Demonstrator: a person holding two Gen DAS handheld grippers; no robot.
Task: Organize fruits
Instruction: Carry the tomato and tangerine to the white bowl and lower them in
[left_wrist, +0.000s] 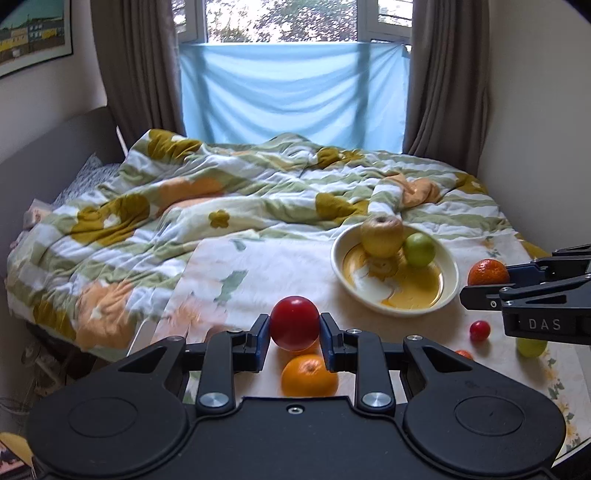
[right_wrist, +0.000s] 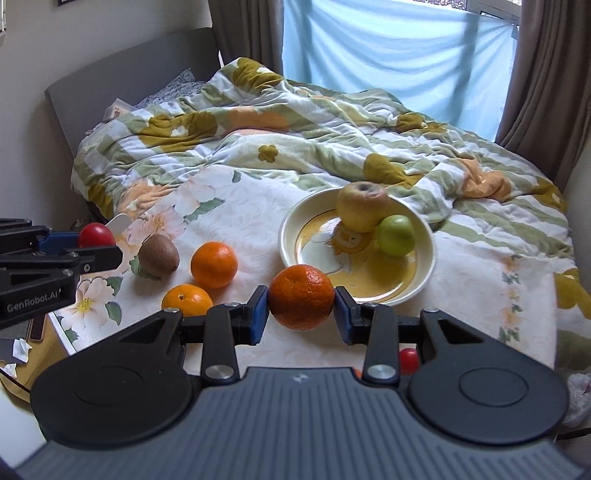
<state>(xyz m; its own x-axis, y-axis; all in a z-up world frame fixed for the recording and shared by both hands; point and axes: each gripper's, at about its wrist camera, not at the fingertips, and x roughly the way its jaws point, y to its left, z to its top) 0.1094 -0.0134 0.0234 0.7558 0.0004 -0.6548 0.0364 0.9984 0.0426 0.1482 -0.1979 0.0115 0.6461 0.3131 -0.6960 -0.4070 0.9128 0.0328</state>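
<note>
Nearest me, the left gripper (left_wrist: 294, 328) has its blue pads pinched tight on a red fruit (left_wrist: 294, 323), carried clear above the floral cloth (right_wrist: 236, 206) — lifted, I judge, for the bowl. Beside it the right gripper (right_wrist: 301, 297) clamps a dark orange (right_wrist: 301, 296) the same way, held just short of the bowl's near rim. On the cloth below wait two oranges (right_wrist: 214, 264) and a kiwi (right_wrist: 159, 256). Further on, the cream bowl (right_wrist: 291, 236) already holds a yellow apple (right_wrist: 361, 206) and a green one (right_wrist: 396, 235) — the gathering place, it seems. Beyond lies the rumpled quilt (right_wrist: 295, 122).
</note>
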